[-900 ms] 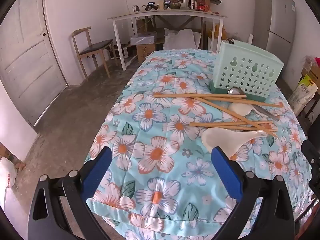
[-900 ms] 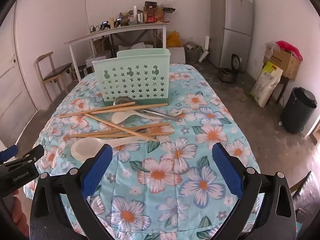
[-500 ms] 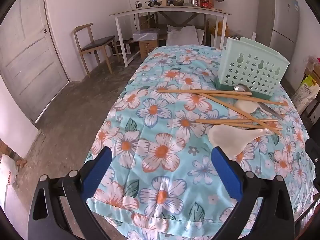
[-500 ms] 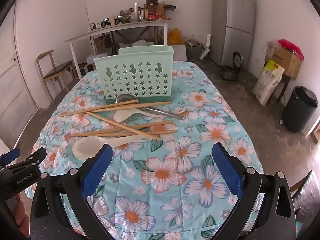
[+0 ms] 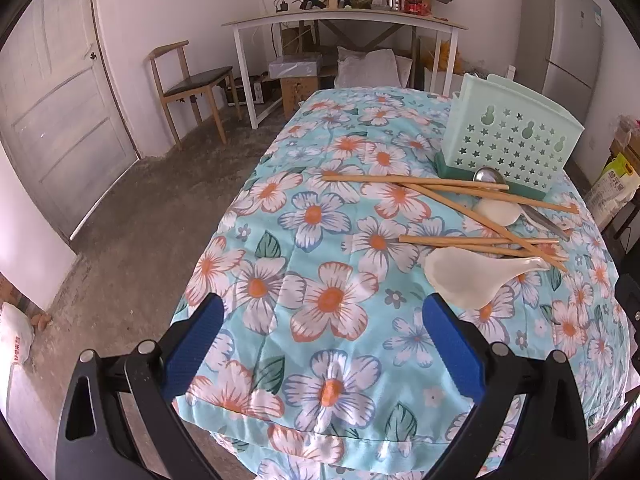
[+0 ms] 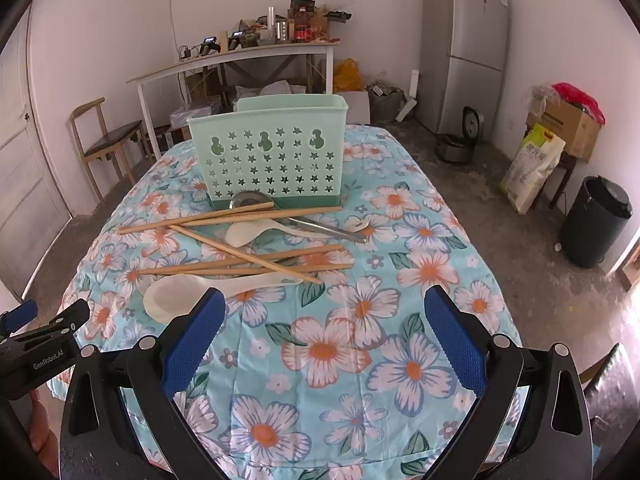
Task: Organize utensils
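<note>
Left gripper [image 5: 320, 344]: opened wide, nothing is held.
Right gripper [image 6: 320, 332]: opened wide, nothing is held.
Utensils: long wooden chopsticks [image 6: 240, 254], two white plastic spoons [image 6: 172, 296] and a metal spoon [image 6: 320, 226] are piled crosswise before the pale green star-holed plastic holder [image 6: 272, 152].
Risk: if one stick is pulled, others could be dragged off the flowery cloth [image 6: 360, 320].

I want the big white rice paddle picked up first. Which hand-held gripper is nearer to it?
Left, narrowly. The rice paddle lies just beyond the left hand-held gripper's right fingertip. The right hand-held gripper has it just beyond its left fingertip. Both are open and empty.
</note>
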